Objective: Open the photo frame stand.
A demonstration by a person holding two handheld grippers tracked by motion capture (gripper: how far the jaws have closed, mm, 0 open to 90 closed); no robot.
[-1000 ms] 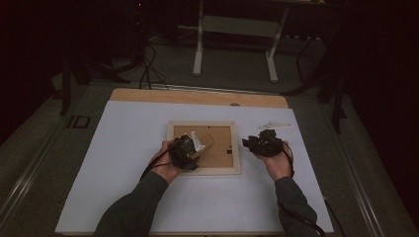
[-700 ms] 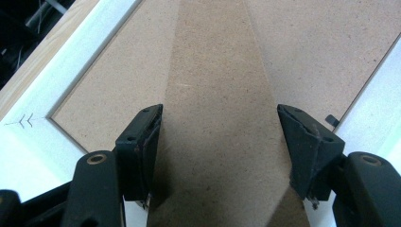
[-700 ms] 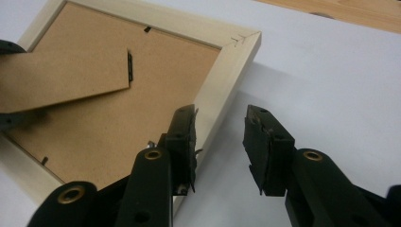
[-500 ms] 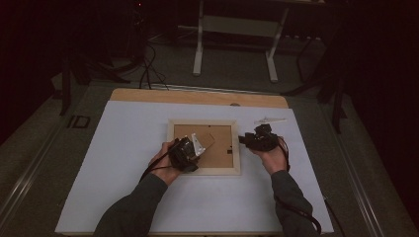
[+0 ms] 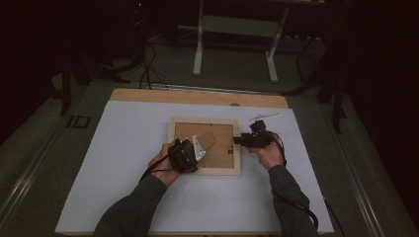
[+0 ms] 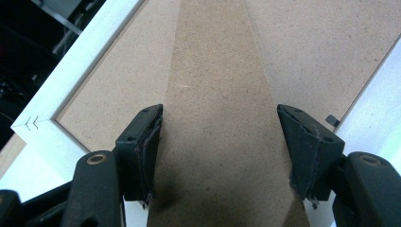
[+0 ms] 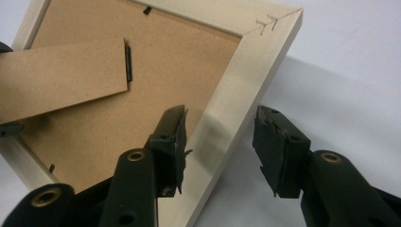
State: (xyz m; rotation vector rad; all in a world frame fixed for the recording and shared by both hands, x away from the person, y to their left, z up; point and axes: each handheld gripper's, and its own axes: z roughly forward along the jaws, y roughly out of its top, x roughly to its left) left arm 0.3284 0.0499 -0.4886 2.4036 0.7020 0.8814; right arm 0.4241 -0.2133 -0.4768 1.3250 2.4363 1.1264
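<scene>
Pale wooden picture frame (image 7: 236,101) sits between opening right claw (image 7: 220,151); left claw (image 6: 220,146) straddles brown fibreboard stand (image 6: 220,94), which may slip.

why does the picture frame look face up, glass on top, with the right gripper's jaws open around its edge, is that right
Not quite: the picture frame lies face down, its brown backing board and stand flap on top, as the right gripper view shows. The right gripper does have its jaws open around the frame's edge.

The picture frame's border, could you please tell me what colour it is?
Pale cream-white picture frame, clearest in the right gripper view.
</scene>
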